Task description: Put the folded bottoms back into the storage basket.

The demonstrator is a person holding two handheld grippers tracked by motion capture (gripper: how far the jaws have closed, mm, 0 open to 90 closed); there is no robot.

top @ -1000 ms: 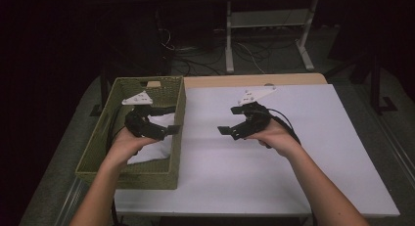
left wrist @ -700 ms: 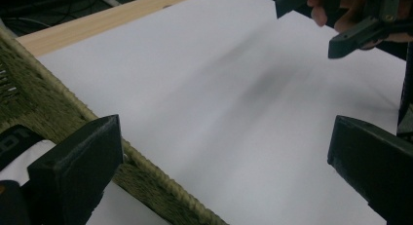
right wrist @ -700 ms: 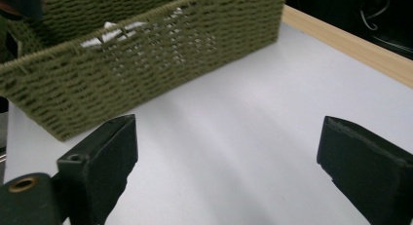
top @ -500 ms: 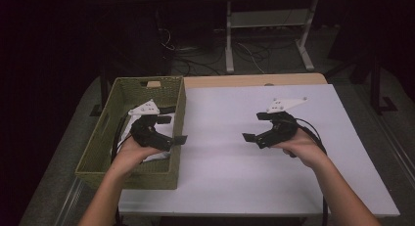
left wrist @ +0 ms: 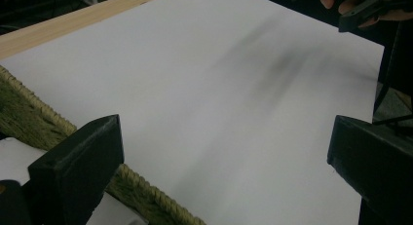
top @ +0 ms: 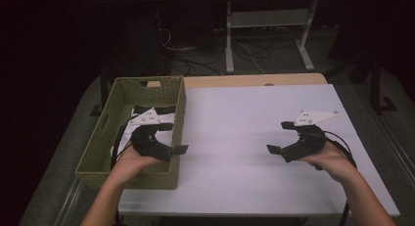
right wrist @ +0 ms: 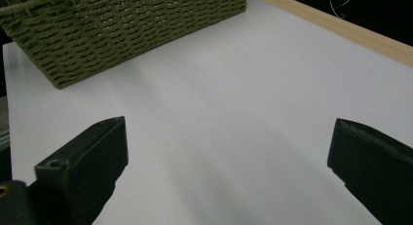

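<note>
Your left gripper point(top: 172, 138) hangs over the woven basket point(top: 100, 138) at the table's point(top: 235, 118) left edge, jaws wide apart, empty. Your right gripper point(top: 278, 137), near the right edge, has just been opening — nothing between its jaws. Inside the basket lies folded white and black cloth point(top: 164, 117) — soft, light, likely to sag, so pinch a thick fold. The basket's coarse weave looks stiff and grippy at the rim.

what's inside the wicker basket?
In the woven basket lies a white and black folded item, likely cloth or paper. The left claw and hand hover over it, covering most of the basket floor.
</note>
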